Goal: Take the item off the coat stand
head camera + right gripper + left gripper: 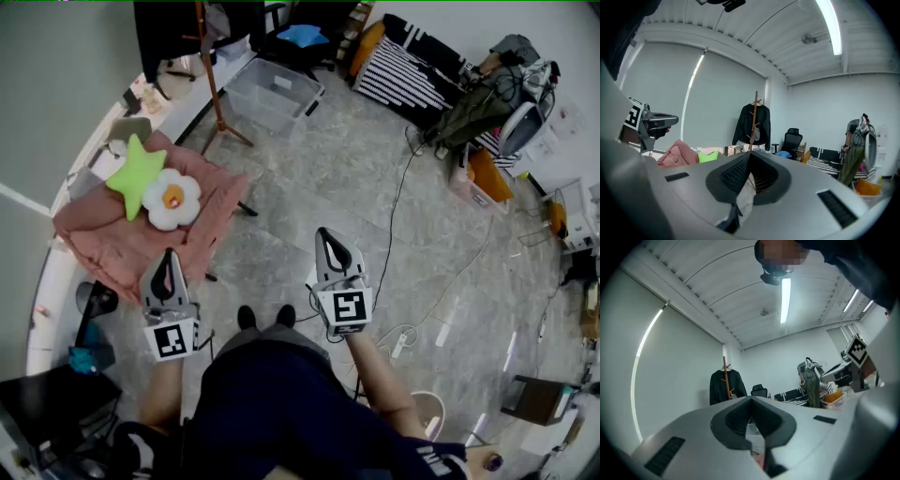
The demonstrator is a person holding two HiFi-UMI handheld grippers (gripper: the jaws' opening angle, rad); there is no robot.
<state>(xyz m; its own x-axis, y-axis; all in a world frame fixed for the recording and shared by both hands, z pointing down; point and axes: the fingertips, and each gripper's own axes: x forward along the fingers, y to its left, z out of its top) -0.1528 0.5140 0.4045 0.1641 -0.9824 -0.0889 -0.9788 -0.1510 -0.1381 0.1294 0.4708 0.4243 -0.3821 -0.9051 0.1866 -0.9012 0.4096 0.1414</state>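
The wooden coat stand (212, 70) rises at the far side of the room, with a black jacket (165, 28) hanging on it. Both grippers are held low in front of the person, well short of the stand. My left gripper (169, 256) has its jaws together with nothing between them. My right gripper (326, 236) is likewise shut and empty. In the left gripper view the jacket (727, 386) hangs far off beyond the closed tips (751, 400). The right gripper view shows the stand (754, 119) and jacket (761, 125) straight ahead above its closed tips (750, 155).
A pink-covered seat (112, 234) with a green star cushion (136, 173) and a flower cushion (172, 200) stands to the left. A clear plastic bin (272, 96) sits near the stand's base. Cables (398, 202) and a power strip (403, 342) lie on the floor at right.
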